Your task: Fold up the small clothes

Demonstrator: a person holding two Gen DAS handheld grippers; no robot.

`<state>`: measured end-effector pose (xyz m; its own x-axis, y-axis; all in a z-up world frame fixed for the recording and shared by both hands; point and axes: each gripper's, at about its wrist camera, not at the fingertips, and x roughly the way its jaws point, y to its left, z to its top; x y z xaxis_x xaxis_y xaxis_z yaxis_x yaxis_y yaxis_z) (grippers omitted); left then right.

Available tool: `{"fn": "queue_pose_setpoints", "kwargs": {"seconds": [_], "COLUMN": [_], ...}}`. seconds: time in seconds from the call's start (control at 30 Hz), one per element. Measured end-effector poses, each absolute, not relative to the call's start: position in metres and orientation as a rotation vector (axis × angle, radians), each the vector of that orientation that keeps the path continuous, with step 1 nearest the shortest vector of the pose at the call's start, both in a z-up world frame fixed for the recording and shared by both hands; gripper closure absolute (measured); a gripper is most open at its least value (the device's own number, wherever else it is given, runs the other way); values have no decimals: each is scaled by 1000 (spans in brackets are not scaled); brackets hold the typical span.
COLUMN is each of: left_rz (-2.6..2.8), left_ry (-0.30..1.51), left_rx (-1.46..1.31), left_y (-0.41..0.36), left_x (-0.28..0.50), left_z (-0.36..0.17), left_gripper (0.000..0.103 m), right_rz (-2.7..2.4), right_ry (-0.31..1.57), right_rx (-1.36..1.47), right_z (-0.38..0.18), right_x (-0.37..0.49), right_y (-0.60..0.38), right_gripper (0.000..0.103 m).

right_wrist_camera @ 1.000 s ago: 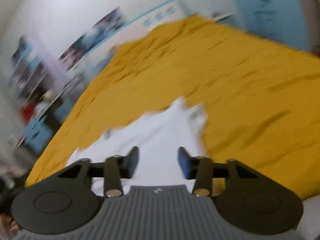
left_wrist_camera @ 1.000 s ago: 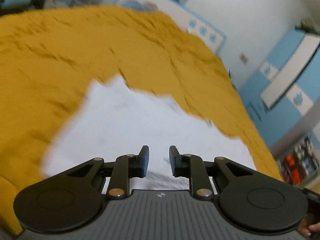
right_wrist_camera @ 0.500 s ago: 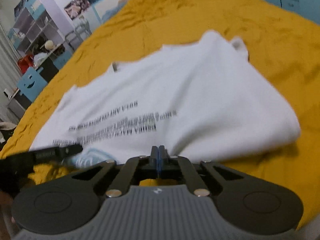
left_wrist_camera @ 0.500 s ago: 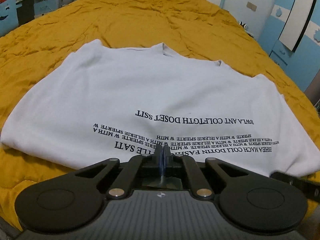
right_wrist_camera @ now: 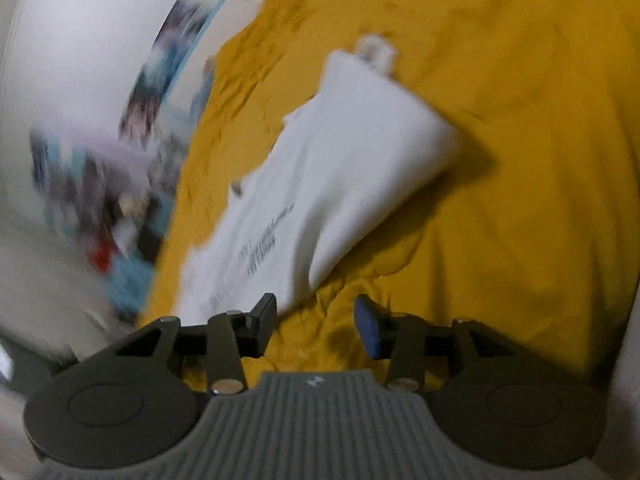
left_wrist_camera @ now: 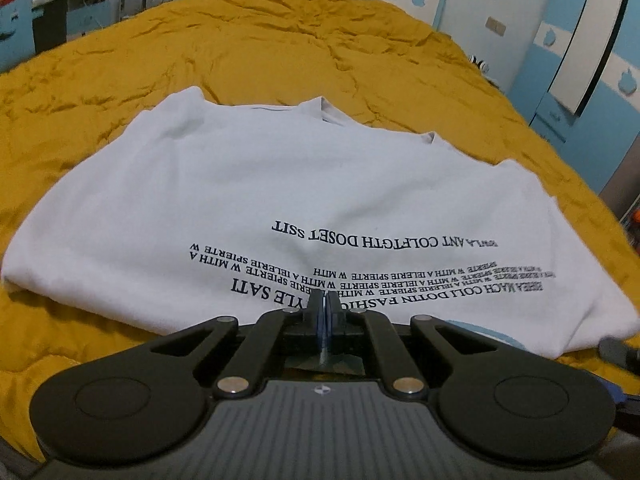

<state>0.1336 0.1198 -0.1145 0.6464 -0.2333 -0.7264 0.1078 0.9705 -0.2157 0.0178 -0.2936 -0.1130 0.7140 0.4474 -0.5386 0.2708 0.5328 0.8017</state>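
Observation:
A white T-shirt (left_wrist_camera: 280, 184) with black upside-down lettering lies folded on a mustard-yellow bedspread (left_wrist_camera: 280, 52). My left gripper (left_wrist_camera: 324, 304) is shut at the shirt's near edge; whether cloth is pinched between the pads is hidden. In the blurred right wrist view the same shirt (right_wrist_camera: 352, 152) lies ahead and to the left. My right gripper (right_wrist_camera: 316, 320) is open and empty above the bedspread (right_wrist_camera: 520, 160), just off the shirt's near corner.
A blue and white wardrobe (left_wrist_camera: 580, 60) stands to the right of the bed. A desk with clutter (left_wrist_camera: 52, 12) is at the far left. The right gripper's tip (left_wrist_camera: 618, 352) shows at the right edge of the left wrist view.
My right gripper has opened, let go of the shirt and swung away to the right. My left gripper stays shut at the shirt's near edge. One second ago both were open.

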Motion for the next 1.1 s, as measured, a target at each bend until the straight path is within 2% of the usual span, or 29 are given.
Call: {"fn": "queue_pose_setpoints", "kwargs": {"seconds": [0.2, 0.5, 0.57, 0.63, 0.7, 0.77, 0.9, 1.0, 1.07, 1.1], "left_rz": [-203, -234, -241, -247, -248, -248, -248, -249, -253, -257], "left_ry": [837, 807, 807, 807, 810, 812, 805, 806, 810, 813], "left_rx": [-186, -198, -206, -214, -218, -214, -203, -206, -220, -232], "left_y": [122, 127, 129, 130, 130, 130, 128, 128, 130, 131], "left_x": [134, 129, 129, 129, 129, 129, 128, 128, 129, 130], "left_z": [-115, -117, -118, -118, -118, -118, -119, -119, -120, -120], "left_gripper": [97, 95, 95, 95, 95, 95, 95, 95, 95, 95], "right_rz": [13, -44, 46, 44, -37, -112, -171, -163, -195, -217], "right_ry": [684, 584, 518, 524, 594, 650, 559, 532, 532, 522], "right_rx": [1324, 1353, 1297, 1202, 1193, 1267, 1341, 1291, 1214, 1189], "right_z": [-140, -136, -123, -110, -115, -132, -139, -136, -129, -126], "right_x": [26, 43, 44, 48, 54, 56, 54, 65, 72, 75], "right_y": [-315, -308, -304, -298, -296, -298, -296, -289, -279, -277], "right_gripper": [58, 53, 52, 48, 50, 59, 54, 54, 62, 78]}}
